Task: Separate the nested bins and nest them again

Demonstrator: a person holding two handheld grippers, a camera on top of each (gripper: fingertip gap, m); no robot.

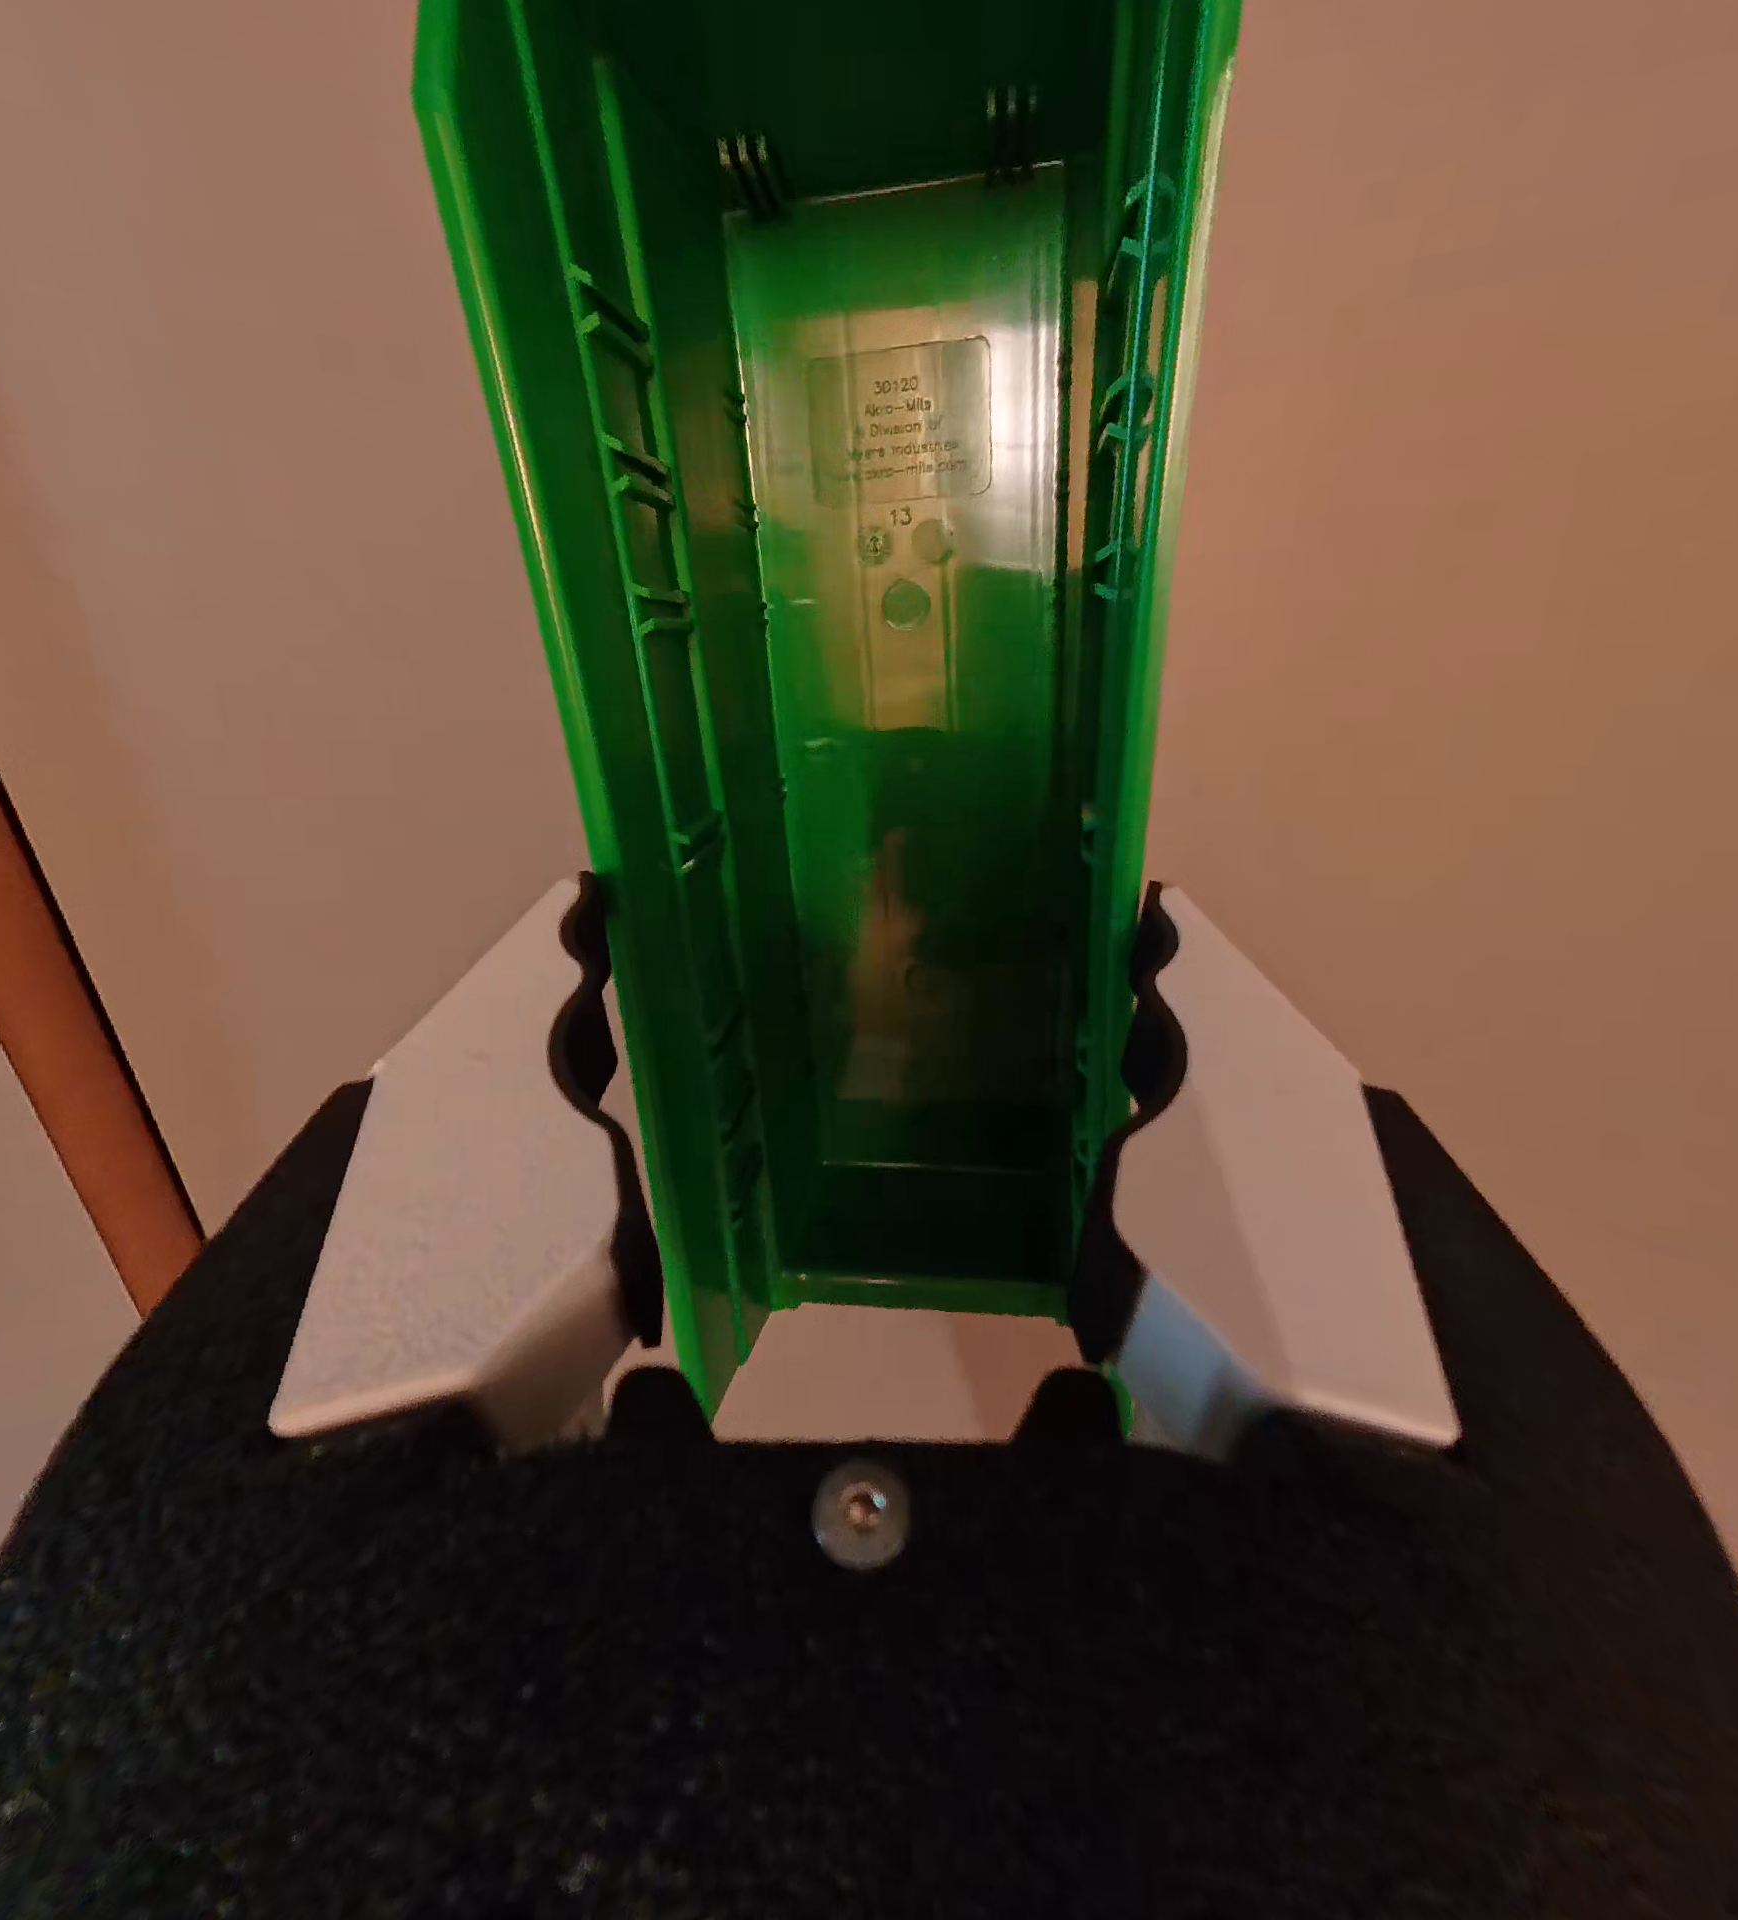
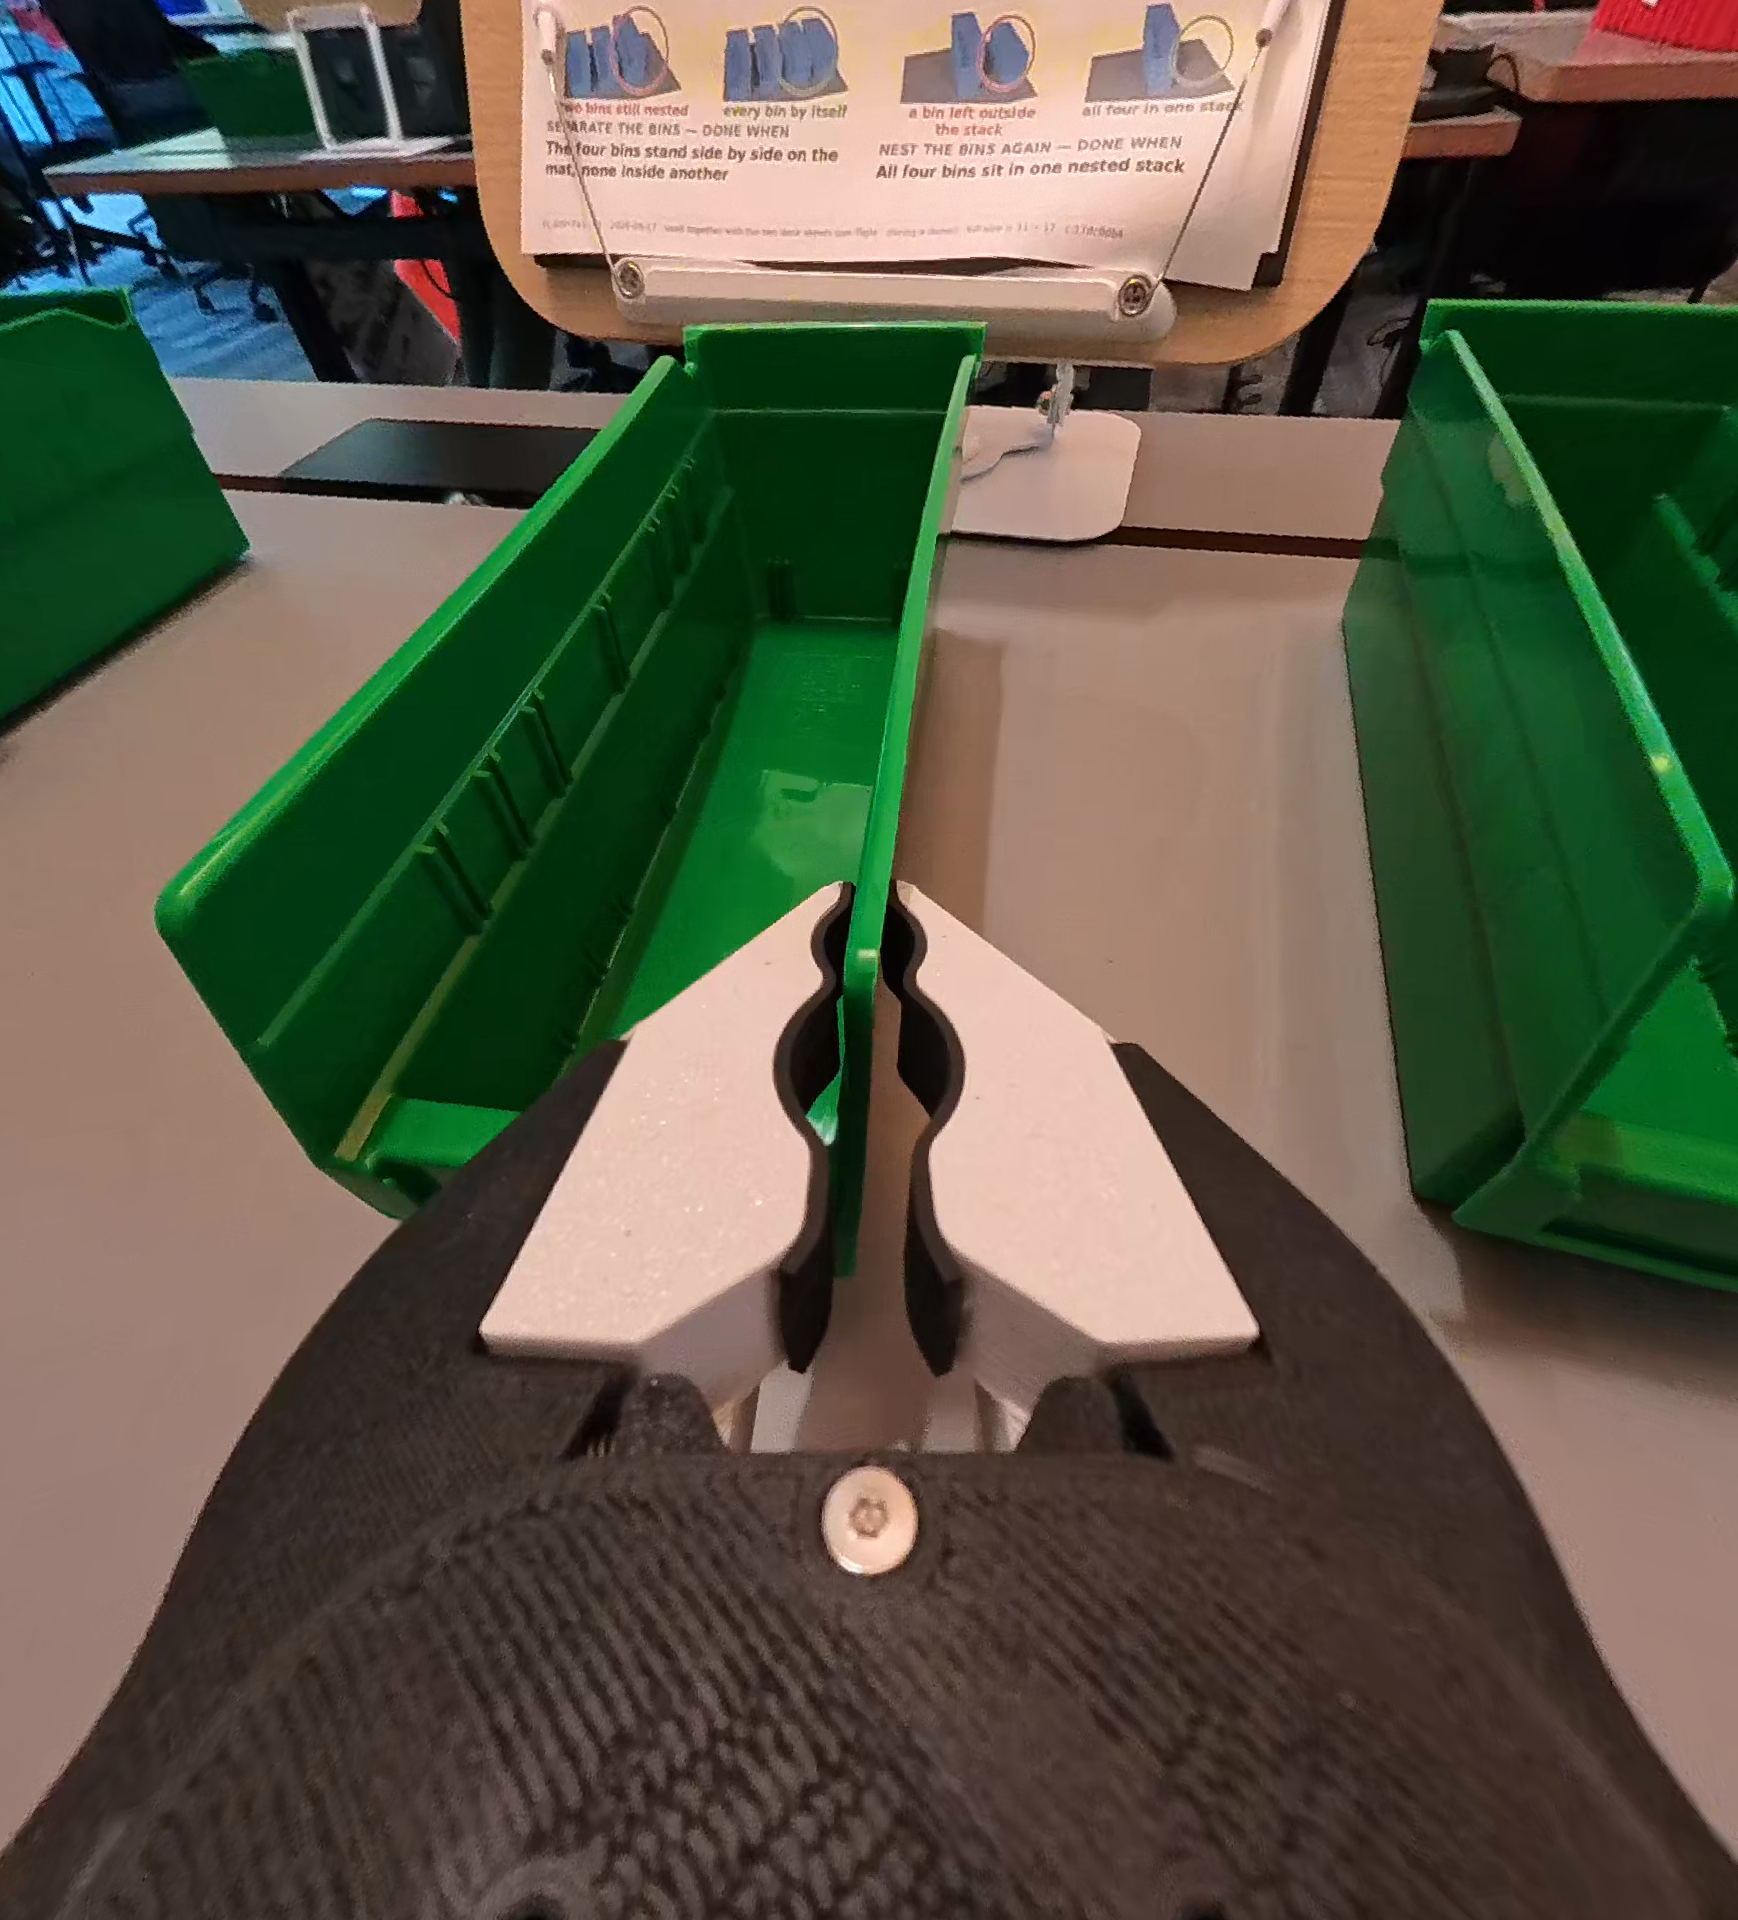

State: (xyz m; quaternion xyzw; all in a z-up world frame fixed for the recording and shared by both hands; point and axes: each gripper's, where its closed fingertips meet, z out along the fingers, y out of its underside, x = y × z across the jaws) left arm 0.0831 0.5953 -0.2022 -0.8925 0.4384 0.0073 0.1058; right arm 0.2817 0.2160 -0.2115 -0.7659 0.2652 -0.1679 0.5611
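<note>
My left gripper point(image 1: 870, 1122) points at a bare wall, spread wide around the end of a green bin point(image 1: 896, 644) held aloft. My right gripper point(image 2: 867, 1081) aims level over the table point(image 2: 1135, 779), pinched on the right wall of an empty middle bin point(image 2: 553, 769); nested bins point(image 2: 1613, 790) sit right.

Green bin point(image 1: 896, 623): we see moulded lettering and a number on its base;
Instruction sheet point(image 2: 896, 125): we see printed captions under four small pictures
</note>
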